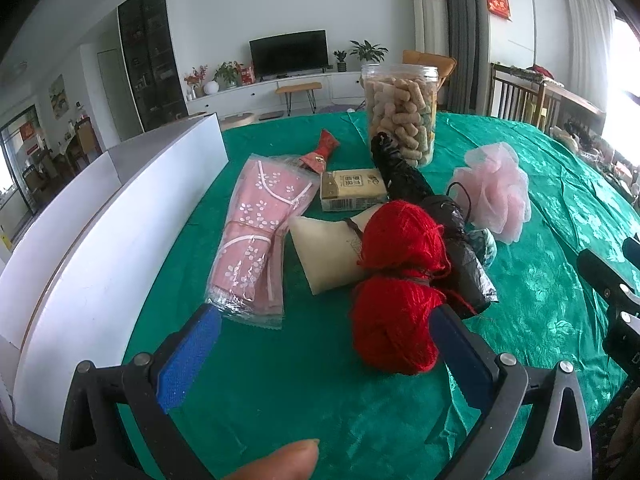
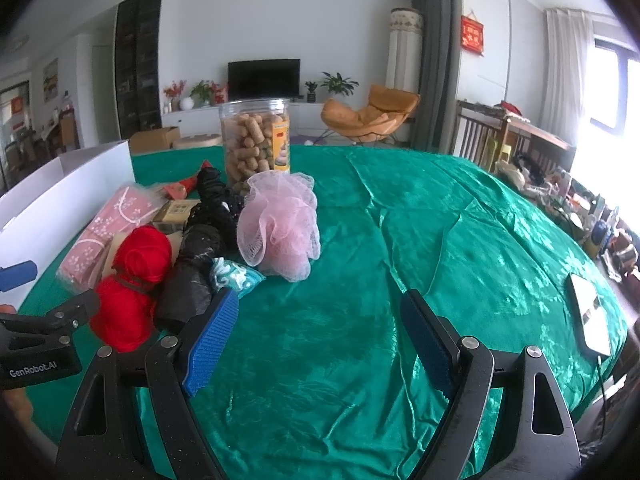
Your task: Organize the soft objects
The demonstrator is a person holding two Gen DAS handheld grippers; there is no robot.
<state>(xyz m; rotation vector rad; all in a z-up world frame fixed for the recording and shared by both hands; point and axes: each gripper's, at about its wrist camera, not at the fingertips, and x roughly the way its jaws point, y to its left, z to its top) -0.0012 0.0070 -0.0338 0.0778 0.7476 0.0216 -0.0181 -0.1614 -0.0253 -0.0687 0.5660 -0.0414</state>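
Now, on the left wrist view, the left gripper [image 1: 324, 328] is hovering low over the green tablecloth [image 1: 280, 392] with its two blue-padded fingers [image 1: 188, 356] standing wide apart and holding nothing. The right finger is lying just beside the red yarn ball [image 1: 396, 284], maybe touching it; I cannot tell for sure. Beyond the yarn, a cream pillow [image 1: 328, 252], a pink packaged cloth [image 1: 256, 236], a tissue pack [image 1: 354, 188], black plastic bags [image 1: 452, 240] and a pink bath pouf [image 1: 496, 192] are lying close together, and a snack jar [image 1: 400, 112] is standing behind them. A white box [image 1: 100, 216] is sitting along the left side.

On the right wrist view, the right gripper [image 2: 320, 304] is also hanging over bare cloth [image 2: 440, 240], fingers [image 2: 212, 336] spread widely and gripping nothing. Its left finger is near a small teal pouch [image 2: 236, 276] and the black bags [image 2: 192, 276], while the pouf [image 2: 280, 224] is sitting further ahead. The left gripper [image 2: 48, 320] is showing at the left edge, beside the yarn [image 2: 136, 280].
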